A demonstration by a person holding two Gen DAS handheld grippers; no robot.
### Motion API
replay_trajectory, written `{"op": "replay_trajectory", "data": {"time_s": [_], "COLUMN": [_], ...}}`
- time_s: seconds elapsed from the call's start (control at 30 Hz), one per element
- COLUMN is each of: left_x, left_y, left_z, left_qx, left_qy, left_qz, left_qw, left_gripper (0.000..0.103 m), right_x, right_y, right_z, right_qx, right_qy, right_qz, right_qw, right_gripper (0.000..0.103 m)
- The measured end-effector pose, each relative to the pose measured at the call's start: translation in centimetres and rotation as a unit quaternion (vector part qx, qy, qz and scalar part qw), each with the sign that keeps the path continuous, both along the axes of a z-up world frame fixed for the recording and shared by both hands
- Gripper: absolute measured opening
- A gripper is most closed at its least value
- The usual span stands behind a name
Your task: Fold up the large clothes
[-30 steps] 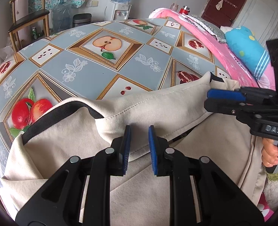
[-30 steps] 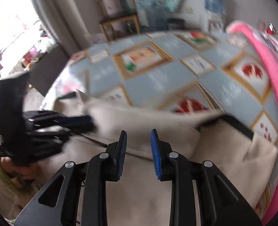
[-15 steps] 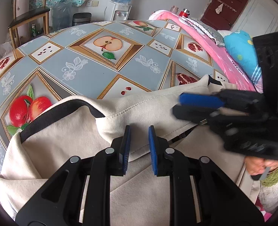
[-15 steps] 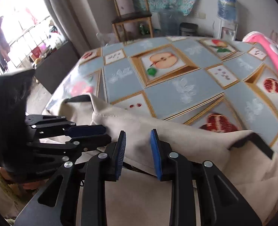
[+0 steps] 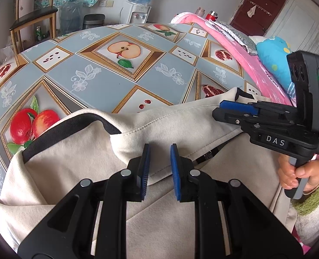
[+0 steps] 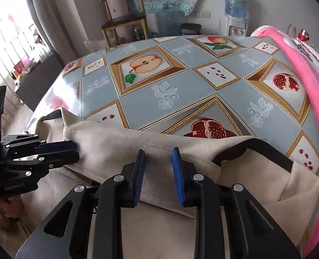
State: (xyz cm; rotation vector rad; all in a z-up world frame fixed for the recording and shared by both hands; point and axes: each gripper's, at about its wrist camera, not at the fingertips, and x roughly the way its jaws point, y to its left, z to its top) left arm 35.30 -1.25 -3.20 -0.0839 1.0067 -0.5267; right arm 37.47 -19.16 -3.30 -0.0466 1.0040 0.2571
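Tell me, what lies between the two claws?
Only the folded edge of the beige garment, from left claw to right claw; right wrist view.

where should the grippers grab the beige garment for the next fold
Grip the garment along the stitched edge of its folded-over flap, each gripper coming from the near side and pointing down at the table. That edge lies raised and straight across the cloth, so the pads can pinch it. The left gripper and right gripper look already placed at that edge, well apart.
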Motion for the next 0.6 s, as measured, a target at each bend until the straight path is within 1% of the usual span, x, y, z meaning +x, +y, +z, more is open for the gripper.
{"op": "replay_trajectory", "data": {"time_s": [0.07,0.13,0.2,0.23,0.3,0.33,0.4,0.43,0.47,0.53,0.6], "left_x": [0.0,0.3,0.8,1.4,2.0,1.9,1.4,1.2,1.0,0.6,0.3], "left_y": [0.2,0.7,0.8,0.7,0.4,0.1,-0.3,-0.4,-0.5,-0.5,-0.3], "left_z": [0.5,1.5,2.1,1.8,1.0,0.8,0.7,0.5,0.3,0.1,0.1], "left_qx": [-0.006,-0.020,-0.017,-0.001,0.022,0.031,0.047,0.053,0.056,0.062,0.065], "left_qy": [-0.006,-0.023,-0.029,-0.024,-0.005,-0.010,-0.019,-0.021,-0.022,-0.023,-0.025], "left_qz": [0.007,0.018,0.027,0.035,0.033,0.029,0.021,0.017,0.015,0.012,0.011], "left_qw": [0.9999,0.9994,0.9991,0.9991,0.9992,0.9991,0.9985,0.9982,0.9981,0.9977,0.9975], "left_gripper": [0.018,0.019,0.020,0.020,0.019,0.019,0.019,0.019,0.019,0.019,0.019], "right_x": [0.0,-0.1,-0.1,-0.1,-0.4,-0.4,-0.2,-0.1,-0.3,-0.4,-0.7], "right_y": [0.1,-0.1,-0.5,-0.7,-1.5,-2.1,-3.0,-3.1,-3.0,-2.4,-1.9], "right_z": [-0.2,-0.3,-0.1,0.1,0.8,0.9,-0.1,-0.6,-0.7,-0.2,0.7], "right_qx": [-0.004,0.004,0.014,0.020,0.031,0.030,0.027,0.027,0.020,0.001,0.012], "right_qy": [-0.003,-0.002,0.003,0.004,-0.007,-0.011,0.008,0.015,0.004,0.009,0.001], "right_qz": [0.003,0.001,-0.002,-0.003,-0.018,-0.031,-0.044,-0.041,-0.033,-0.036,-0.030], "right_qw": [1.000,1.000,1.000,1.000,0.999,0.999,0.999,0.999,0.999,0.999,0.999], "right_gripper": [0.025,0.026,0.026,0.026,0.026,0.026,0.025,0.025,0.025,0.025,0.025]}}
